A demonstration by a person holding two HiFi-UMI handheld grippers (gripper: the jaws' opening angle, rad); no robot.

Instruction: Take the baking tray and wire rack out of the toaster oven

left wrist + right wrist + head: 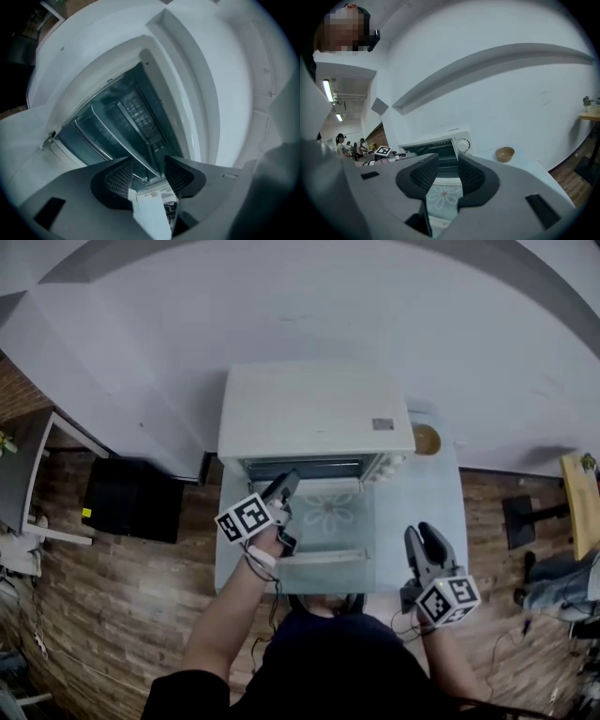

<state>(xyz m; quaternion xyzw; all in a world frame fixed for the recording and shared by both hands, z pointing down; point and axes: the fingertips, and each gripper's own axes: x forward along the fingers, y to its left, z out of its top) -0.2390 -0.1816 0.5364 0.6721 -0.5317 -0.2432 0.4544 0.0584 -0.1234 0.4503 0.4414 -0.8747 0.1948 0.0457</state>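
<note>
The toaster oven (314,409) stood at the back of a small white table (427,493). Its flower-printed door (328,517) was dropped flat toward the person and took up most of the table's front. The left gripper (286,479) was at the left edge of the oven mouth, above the door's hinge. Its jaws were spread wide with nothing between the pads. In the left gripper view it (147,171) faced into the dim cavity. The wire rack (91,143) sat inside, its bright front bars just beyond the fingertips. The baking tray could not be told apart in there. The right gripper (427,535) hung off the door's right front corner in clear space, jaws partly apart and empty. A wooden bowl (427,439) stood by the oven's right side.
</note>
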